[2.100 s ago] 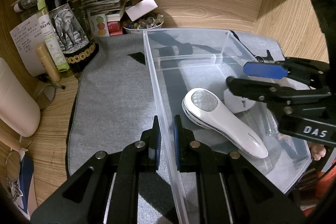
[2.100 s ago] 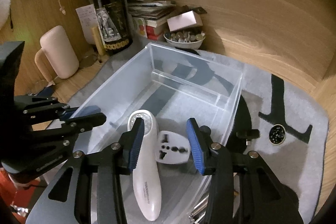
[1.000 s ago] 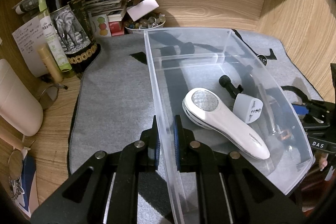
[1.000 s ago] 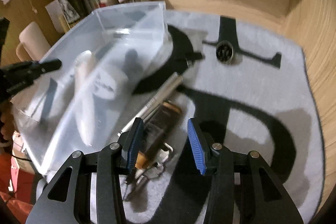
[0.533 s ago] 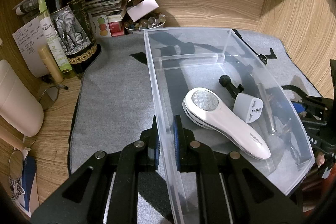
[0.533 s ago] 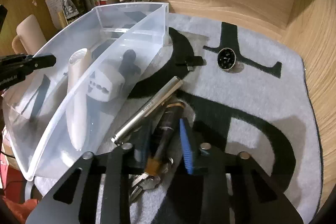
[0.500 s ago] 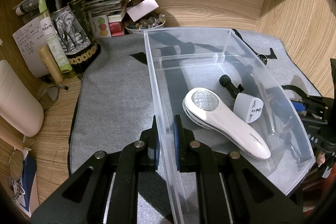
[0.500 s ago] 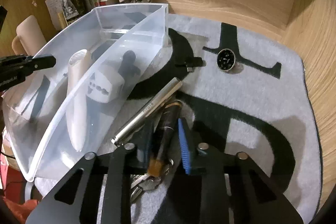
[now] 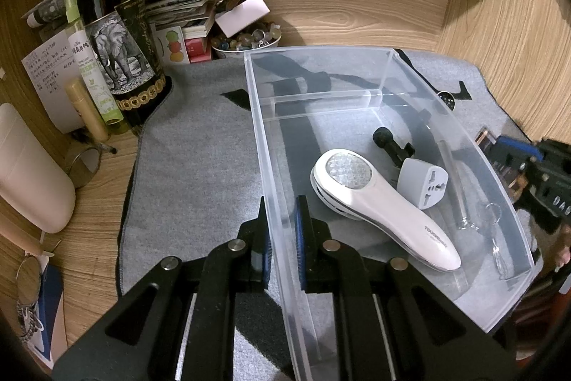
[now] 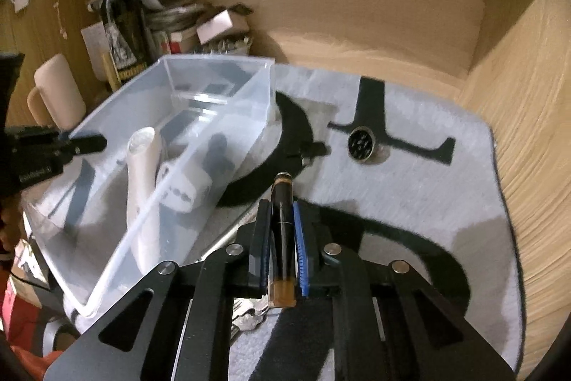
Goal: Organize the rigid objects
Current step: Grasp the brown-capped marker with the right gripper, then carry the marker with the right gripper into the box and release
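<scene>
Right tongs point(image 10: 281, 238) clamp a dark pen point(image 10: 282, 220); long axis along the fingers, tip pointing forward. Left tongs point(image 9: 282, 231) pinch the clear bin point(image 9: 357, 52) wall; bin sits left of the right tongs.

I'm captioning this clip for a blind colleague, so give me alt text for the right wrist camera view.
The right tongs are shut on a dark pen-like cylinder with an amber end, held above a grey felt mat. To the left sits a clear plastic bin holding a white handheld device and a white plug adapter, with the left tongs at its far wall.
</scene>
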`<state>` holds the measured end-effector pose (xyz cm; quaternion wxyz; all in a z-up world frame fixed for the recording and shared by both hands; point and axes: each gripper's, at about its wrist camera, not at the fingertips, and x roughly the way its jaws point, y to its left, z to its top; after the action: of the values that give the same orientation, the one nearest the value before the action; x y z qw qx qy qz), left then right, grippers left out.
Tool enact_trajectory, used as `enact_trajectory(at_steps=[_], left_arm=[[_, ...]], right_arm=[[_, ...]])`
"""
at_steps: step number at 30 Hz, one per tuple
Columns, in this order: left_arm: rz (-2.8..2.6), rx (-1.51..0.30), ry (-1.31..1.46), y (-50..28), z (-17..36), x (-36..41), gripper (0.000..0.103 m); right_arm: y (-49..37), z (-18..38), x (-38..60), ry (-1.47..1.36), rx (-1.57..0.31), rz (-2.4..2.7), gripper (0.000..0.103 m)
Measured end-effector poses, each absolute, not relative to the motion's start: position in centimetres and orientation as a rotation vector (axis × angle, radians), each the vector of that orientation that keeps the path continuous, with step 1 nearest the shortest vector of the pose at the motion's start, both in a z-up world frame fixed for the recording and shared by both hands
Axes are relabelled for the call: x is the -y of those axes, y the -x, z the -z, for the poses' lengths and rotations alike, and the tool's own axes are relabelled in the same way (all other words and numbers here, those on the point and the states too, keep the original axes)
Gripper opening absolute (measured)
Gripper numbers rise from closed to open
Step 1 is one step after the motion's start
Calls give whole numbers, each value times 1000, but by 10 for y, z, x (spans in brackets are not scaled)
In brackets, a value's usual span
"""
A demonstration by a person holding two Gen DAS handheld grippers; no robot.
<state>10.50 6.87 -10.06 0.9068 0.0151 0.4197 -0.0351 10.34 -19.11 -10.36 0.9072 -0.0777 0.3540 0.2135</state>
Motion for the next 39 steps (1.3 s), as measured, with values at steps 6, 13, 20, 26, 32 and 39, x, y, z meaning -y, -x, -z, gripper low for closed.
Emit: enact_trajectory(at_steps=[6,13,20,26,32,39], left_arm=[[72,-866,-32,-105,101,-69,10],[71,-866,-32,-105,101,-68,10],[72,-866,-31,-105,101,-68,10],[72,-866,-32,-105,101,-68,10],[71,-865,-31,-105,101,-68,10],[72,-865,-30,-106,101,-67,10]], right_arm=[[-100,79,191,147,-659,-438,11],[-97,51,178,141,-574,-474,11],[-96,40,150,152,-543,-541,11],[-104,46,121,180,-573,-600,11],[-116,65,93,240,-651,-638,11],[-126,89,72,295,-762,-666,11]])
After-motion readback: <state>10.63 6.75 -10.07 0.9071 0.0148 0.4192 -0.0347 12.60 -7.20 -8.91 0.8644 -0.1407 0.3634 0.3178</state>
